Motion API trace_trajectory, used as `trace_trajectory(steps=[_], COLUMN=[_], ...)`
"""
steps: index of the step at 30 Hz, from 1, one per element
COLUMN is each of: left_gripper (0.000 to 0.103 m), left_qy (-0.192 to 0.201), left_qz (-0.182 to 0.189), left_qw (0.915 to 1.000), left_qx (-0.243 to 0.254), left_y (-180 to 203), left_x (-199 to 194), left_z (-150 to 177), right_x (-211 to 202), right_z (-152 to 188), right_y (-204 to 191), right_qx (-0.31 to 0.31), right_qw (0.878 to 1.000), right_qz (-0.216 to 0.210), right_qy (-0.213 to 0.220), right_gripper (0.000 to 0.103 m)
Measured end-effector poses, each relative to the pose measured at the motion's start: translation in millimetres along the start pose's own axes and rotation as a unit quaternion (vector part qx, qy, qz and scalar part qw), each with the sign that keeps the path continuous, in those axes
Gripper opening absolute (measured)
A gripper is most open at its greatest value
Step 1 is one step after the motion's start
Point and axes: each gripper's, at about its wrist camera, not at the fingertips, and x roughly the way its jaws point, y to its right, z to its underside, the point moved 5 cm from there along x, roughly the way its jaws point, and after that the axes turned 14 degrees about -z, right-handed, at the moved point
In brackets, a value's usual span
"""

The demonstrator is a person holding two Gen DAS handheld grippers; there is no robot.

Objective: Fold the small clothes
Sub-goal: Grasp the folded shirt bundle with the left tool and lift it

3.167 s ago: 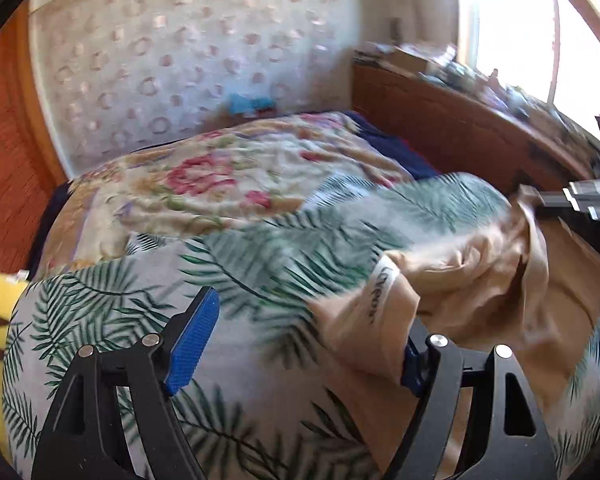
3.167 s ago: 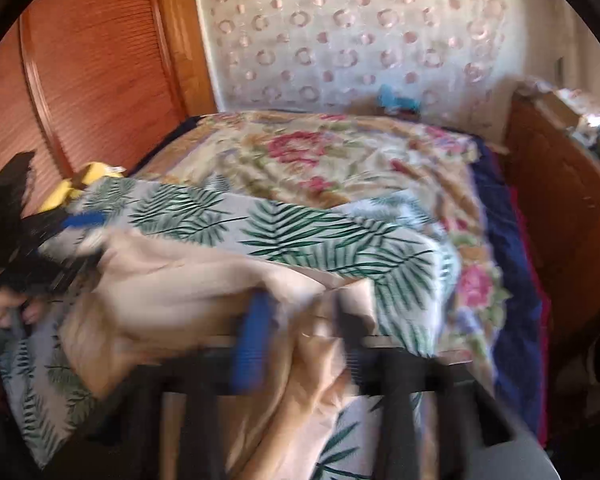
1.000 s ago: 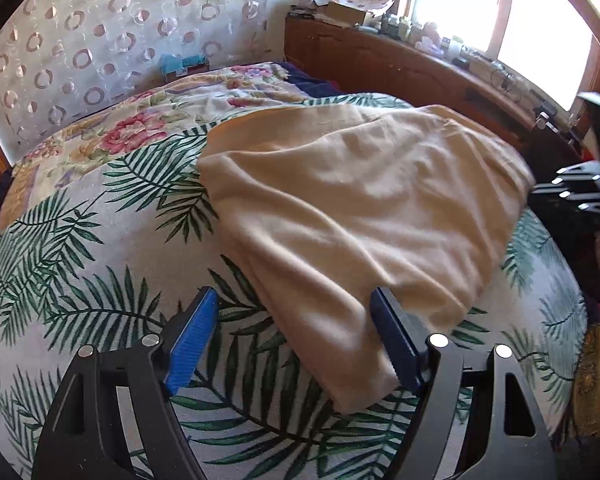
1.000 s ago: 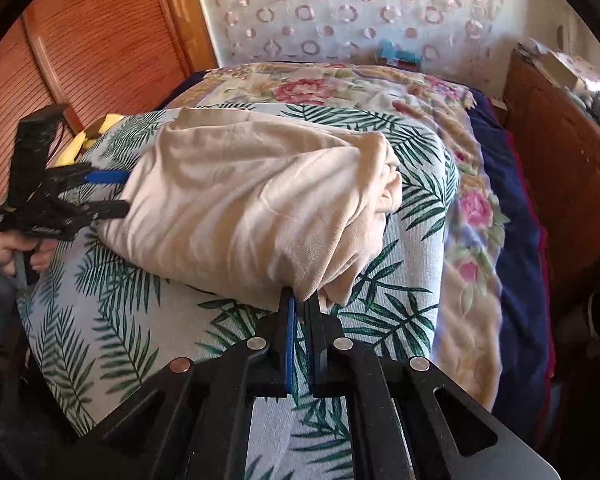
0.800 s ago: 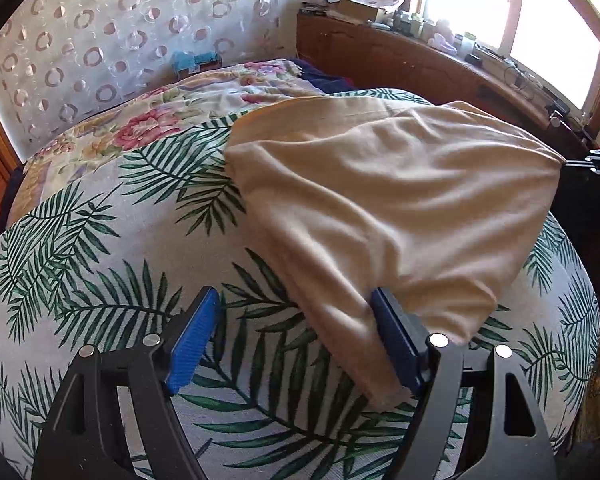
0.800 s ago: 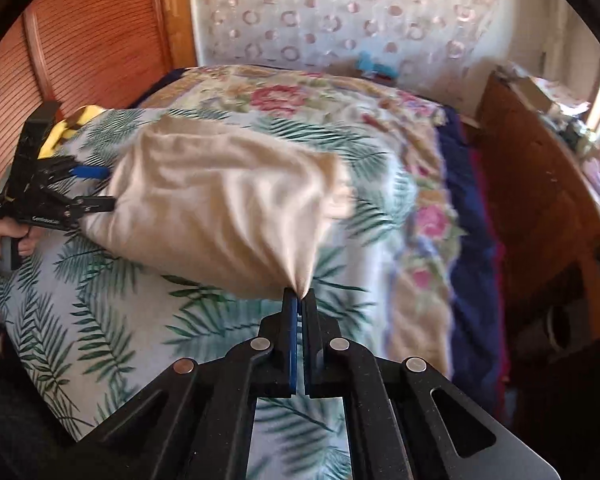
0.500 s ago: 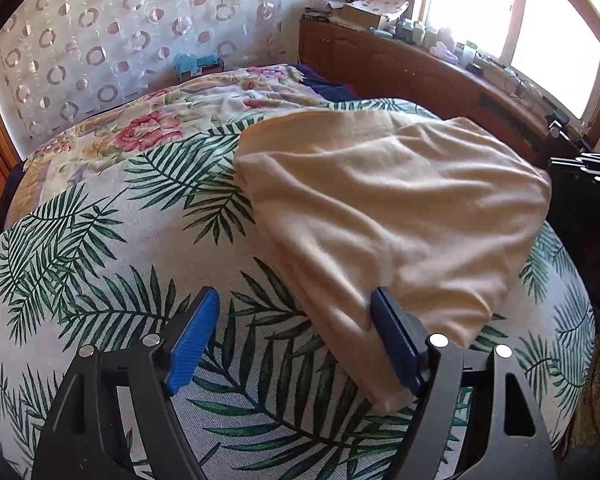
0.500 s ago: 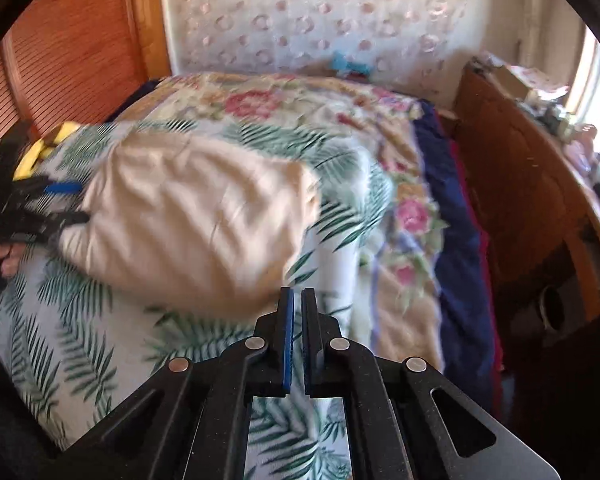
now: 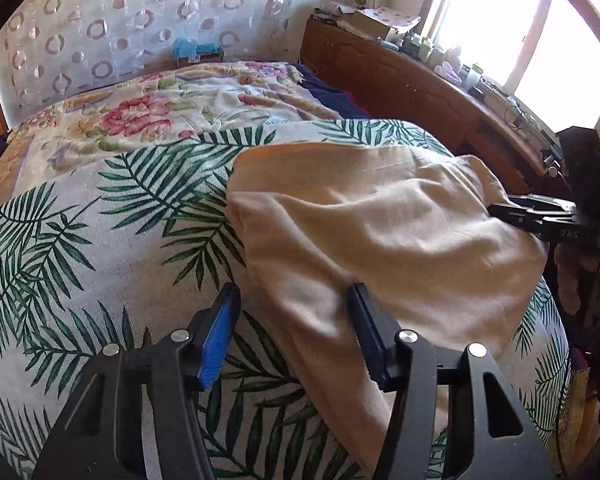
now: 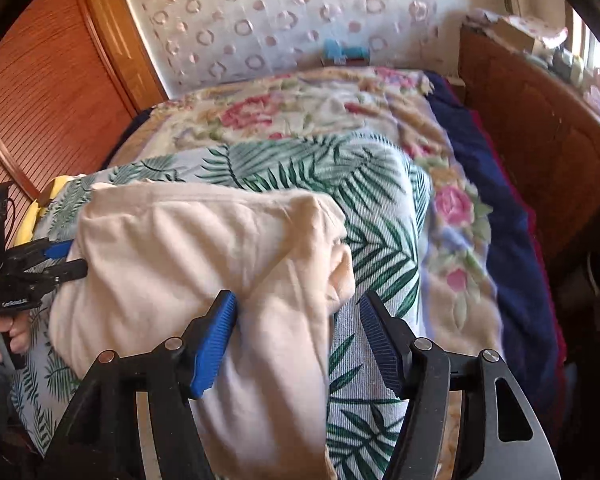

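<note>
A beige garment [image 9: 388, 236] lies folded on the palm-leaf sheet [image 9: 100, 240] of the bed; it also shows in the right wrist view [image 10: 188, 256]. My left gripper [image 9: 288, 328] is open at the garment's near edge, with cloth lying between its blue pads. My right gripper [image 10: 298, 336] is open over the garment's other end, cloth between its pads [image 10: 216, 336]. Each gripper shows in the other's view: the right one at the far right [image 9: 556, 224], the left one at the far left [image 10: 44, 260].
A floral blanket [image 9: 160, 108] covers the far half of the bed, with a navy cover [image 10: 496, 216] at its side. A wooden sideboard [image 9: 412, 92] with clutter stands under the window. Wooden closet doors [image 10: 40, 92] stand on the other side. A yellow item [image 10: 40, 208] lies by the sheet's edge.
The right gripper has opened from shut and let go of the garment's corner. The garment has settled flat on the sheet. The left gripper stays open at its edge.
</note>
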Motion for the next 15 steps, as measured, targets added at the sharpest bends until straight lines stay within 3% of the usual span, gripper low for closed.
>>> trace_trajectory(steps=[3, 5, 7, 8, 9, 15], left_gripper=[0.045, 0.029, 0.016, 0.013, 0.013, 0.011], left_qy=[0.002, -0.001, -0.003, 0.0, 0.006, 0.063], left_qz=[0.013, 0.026, 0.041, 0.043, 0.046, 0.069], left_qw=[0.9999, 0.9995, 0.999, 0.9989, 0.9987, 0.9953], left_qx=[-0.006, -0.015, -0.02, -0.021, -0.021, -0.028], left_y=[3.2, 4.5, 6.8, 7.2, 8.2, 8.5], left_x=[-0.6, -0.1, -0.1, -1.1, -4.6, -51.6], left_z=[-0.8, -1.3, -1.8, -2.8, -3.6, -7.9], right_x=[6.9, 7.1, 0.1, -1.8, -1.6, -24.4], right_z=[-1.3, 0.6, -2.0, -2.2, -1.9, -10.6], right_y=[-0.2, 2.8, 5.1, 1.4, -0.5, -21.1], right_qx=[-0.002, 0.0, -0.004, 0.002, -0.006, -0.063], right_qw=[1.0, 1.0, 0.999, 0.997, 0.997, 0.996], right_qz=[-0.013, -0.021, -0.049, -0.074, -0.07, -0.048], right_qy=[-0.002, -0.001, -0.008, -0.014, -0.013, 0.035], right_gripper=[0.066, 0.064, 0.043, 0.026, 0.021, 0.013])
